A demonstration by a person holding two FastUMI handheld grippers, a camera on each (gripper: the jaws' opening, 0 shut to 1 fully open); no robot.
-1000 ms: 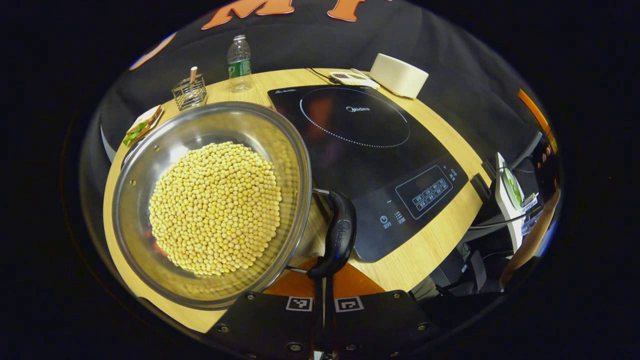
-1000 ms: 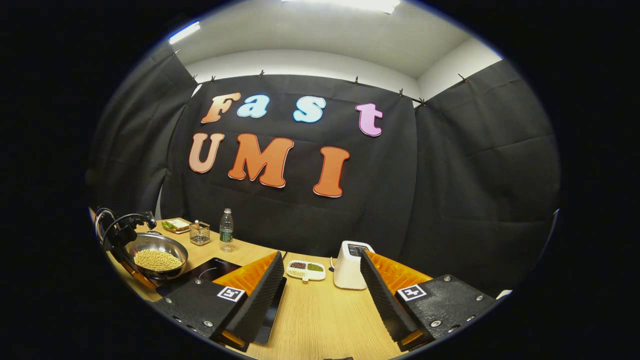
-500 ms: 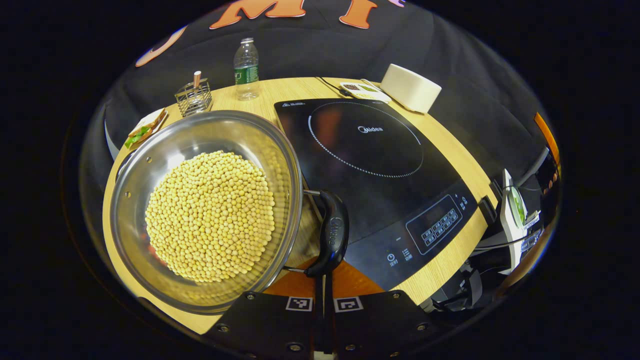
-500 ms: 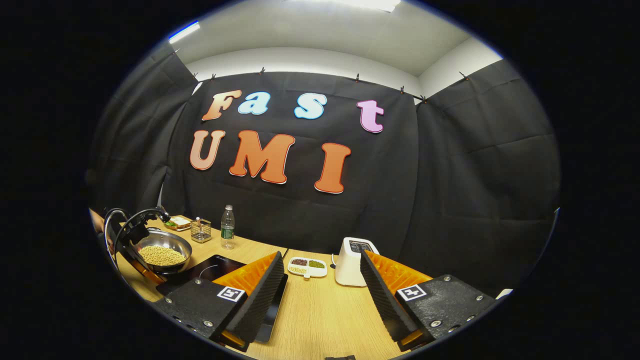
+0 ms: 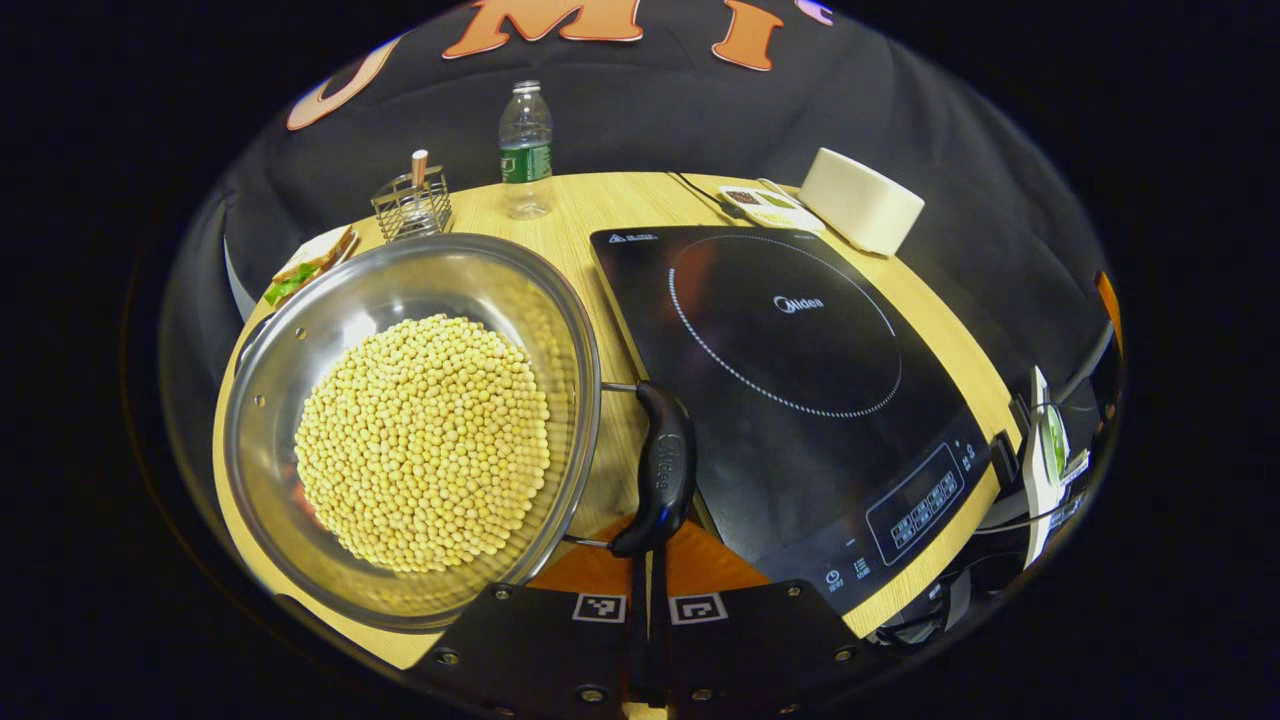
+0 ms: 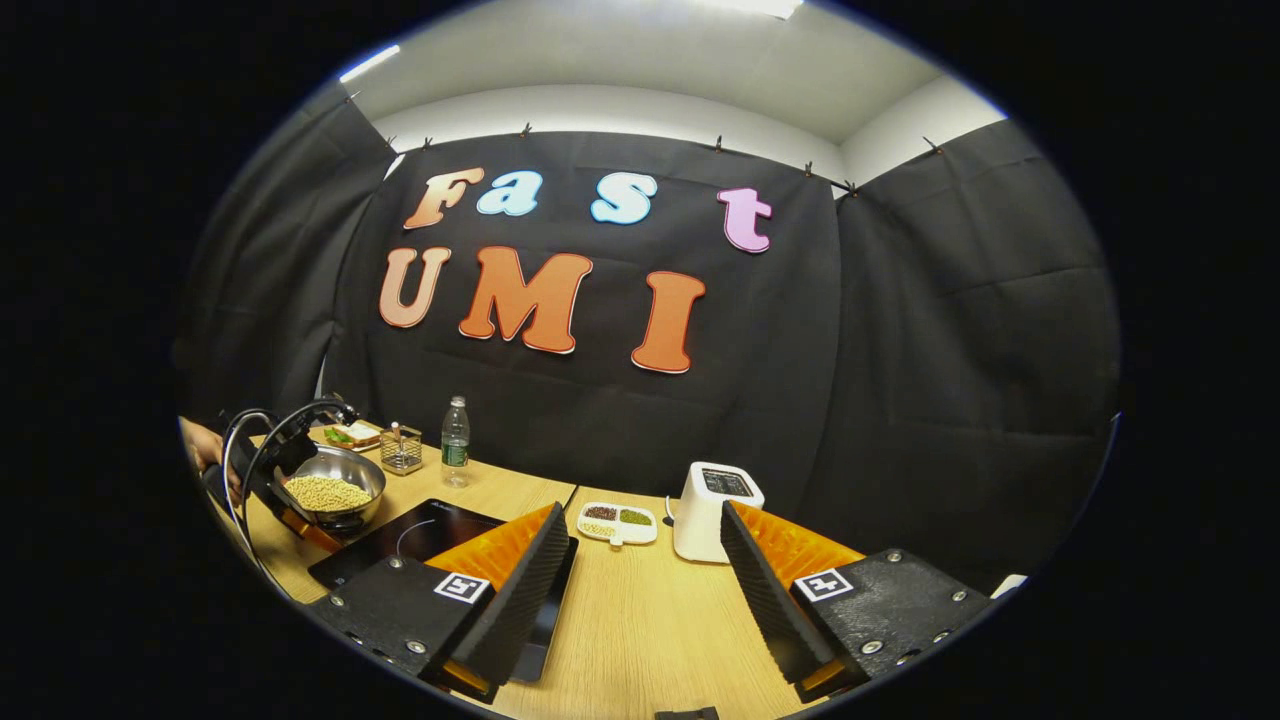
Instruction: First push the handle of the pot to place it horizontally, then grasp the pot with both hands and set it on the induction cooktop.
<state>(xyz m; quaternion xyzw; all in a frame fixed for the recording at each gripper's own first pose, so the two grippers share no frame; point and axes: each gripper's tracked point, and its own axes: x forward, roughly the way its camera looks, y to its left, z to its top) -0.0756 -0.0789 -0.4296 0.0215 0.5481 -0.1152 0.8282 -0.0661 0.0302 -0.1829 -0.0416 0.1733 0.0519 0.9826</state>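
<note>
Meanwhile, in the left gripper view, the whole scene is sliding: over the last second the cooktop point(image 5: 790, 390) has been drifting toward the right of the frame and the bottle point(image 5: 525, 150) at the upper middle has been shifting right too, while the pot point(image 5: 300, 340) of beans point(image 5: 425, 440) is keeping its place at the left of the frame. That suggests the left gripper point(image 5: 645, 610) is swinging with the pot, turning it by its handle point(image 5: 660, 470), so the first step, getting the handle horizontal, is probably under way and the two-handed lift is not yet begun.

The handle is running from the middle of the frame down to the bottom centre, where its lower end is meeting the left jaws. These are drawn tight together with barely a slit between them; whether they are pinching the handle's end or only pressing against it, I cannot tell.

Moving right, in the right gripper view, the pot point(image 6: 345, 470) is sitting at the far left on the tabletop point(image 6: 640, 620), well apart from the right gripper point(image 6: 640, 580), whose jaws are spread wide and holding nothing, at the bottom centre.
</note>
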